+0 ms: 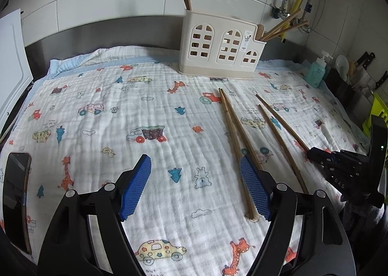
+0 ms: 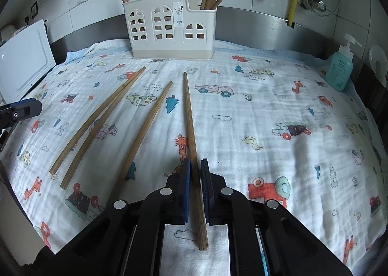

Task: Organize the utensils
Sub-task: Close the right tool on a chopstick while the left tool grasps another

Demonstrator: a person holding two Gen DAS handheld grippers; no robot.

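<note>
Chopstick (image 2: 191, 145) lies between nearly closed right tongs (image 2: 195, 167).

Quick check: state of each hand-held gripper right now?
Left hand-held gripper: open, holding nothing.
Right hand-held gripper: closed around a chopstick lying on the cloth.

Both views sit low over the bench, each looking forward along its own tongs toward the tiled wall. The left tongs (image 1: 195, 185) camera faces the utensil holder (image 1: 219, 49) from its left, the right tongs (image 2: 195, 187) camera straight on. Both share the holder and 4 loose chopsticks (image 2: 155, 119).
</note>
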